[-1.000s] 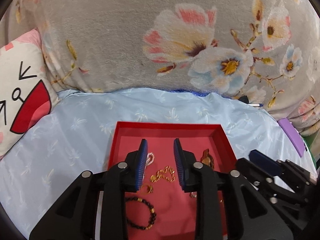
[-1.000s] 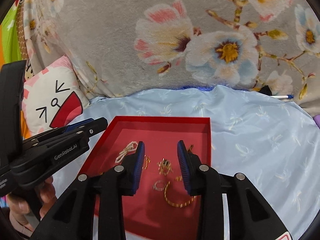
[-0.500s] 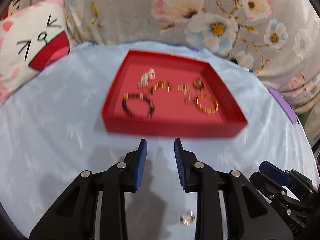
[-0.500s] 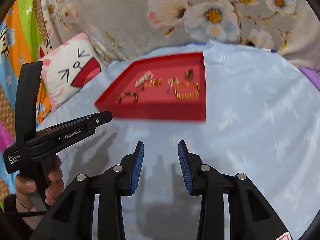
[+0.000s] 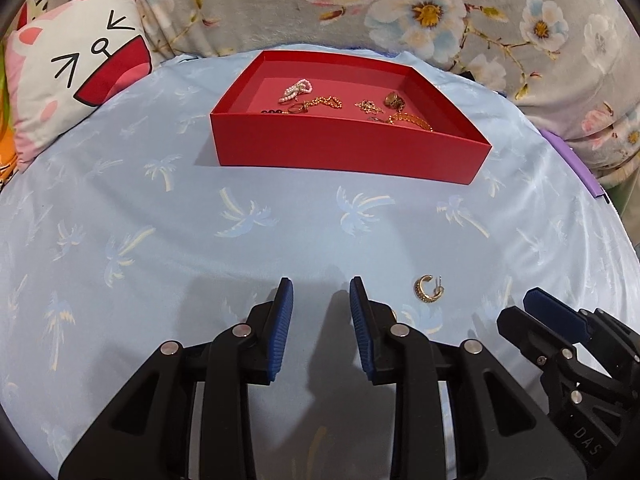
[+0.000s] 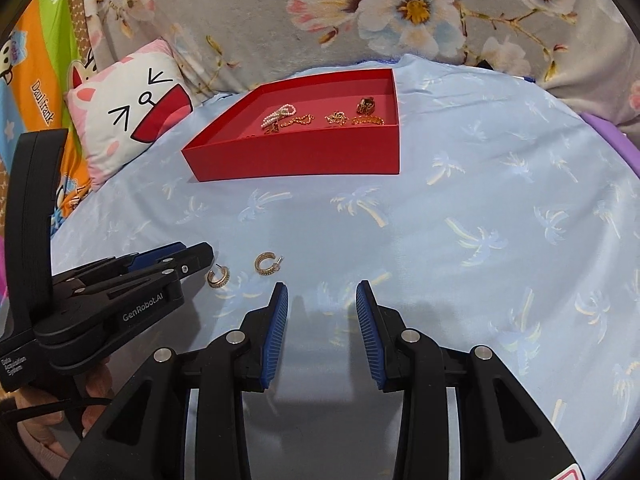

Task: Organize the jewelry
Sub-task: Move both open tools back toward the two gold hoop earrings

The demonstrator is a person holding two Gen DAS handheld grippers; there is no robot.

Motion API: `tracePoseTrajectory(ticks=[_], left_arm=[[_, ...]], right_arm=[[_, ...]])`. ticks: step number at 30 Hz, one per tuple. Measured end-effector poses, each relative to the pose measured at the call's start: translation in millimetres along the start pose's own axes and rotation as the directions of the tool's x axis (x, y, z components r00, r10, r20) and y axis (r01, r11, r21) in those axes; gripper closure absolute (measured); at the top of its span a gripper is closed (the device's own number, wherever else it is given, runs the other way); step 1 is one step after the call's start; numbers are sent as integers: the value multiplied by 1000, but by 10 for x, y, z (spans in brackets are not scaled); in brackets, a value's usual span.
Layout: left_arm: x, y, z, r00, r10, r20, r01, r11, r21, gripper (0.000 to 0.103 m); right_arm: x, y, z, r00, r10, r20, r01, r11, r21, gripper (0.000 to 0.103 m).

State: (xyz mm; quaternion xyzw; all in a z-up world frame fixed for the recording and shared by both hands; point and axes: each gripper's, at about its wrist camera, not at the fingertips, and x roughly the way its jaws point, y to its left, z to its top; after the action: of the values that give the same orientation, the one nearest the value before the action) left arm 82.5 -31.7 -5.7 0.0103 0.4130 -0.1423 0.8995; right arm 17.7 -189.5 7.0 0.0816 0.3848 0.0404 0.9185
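Note:
A red tray sits on the light blue palm-print cloth and holds a pearl bracelet, a gold chain, a gold bangle and other small gold pieces. Two gold hoop earrings lie on the cloth in front of the tray. My left gripper is open and empty, with one earring just right of it. My right gripper is open and empty too, and the earrings lie to its left.
A cat-face cushion leans at the back left. A grey floral blanket rises behind the tray. A purple object lies at the cloth's right edge. A hand holds the left gripper's handle.
Both grippers have drawn back from over the tray and come down near the cloth. The tray now lies farther ahead, and the hoop earrings have come into view.

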Motion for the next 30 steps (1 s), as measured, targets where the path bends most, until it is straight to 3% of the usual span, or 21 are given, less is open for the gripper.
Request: tracePoseTrajectory(ticks=[3,18,30], left_arm=[[-22,10,-23,1000,-4,4,4,1000,-6,69],[-135,64,-146,999,-32,8,32,998,-48,68],[-193,62,-212,999,-49,12,50,998,-46,61]], right_arm=[[0,-2,0,1000,-5,1,5,1000,-1,67],[6,31,-12,1000,-23,-6,23,1000,-12,67],[83,84,-10,999,-39,-38,38,999,-17,68]])
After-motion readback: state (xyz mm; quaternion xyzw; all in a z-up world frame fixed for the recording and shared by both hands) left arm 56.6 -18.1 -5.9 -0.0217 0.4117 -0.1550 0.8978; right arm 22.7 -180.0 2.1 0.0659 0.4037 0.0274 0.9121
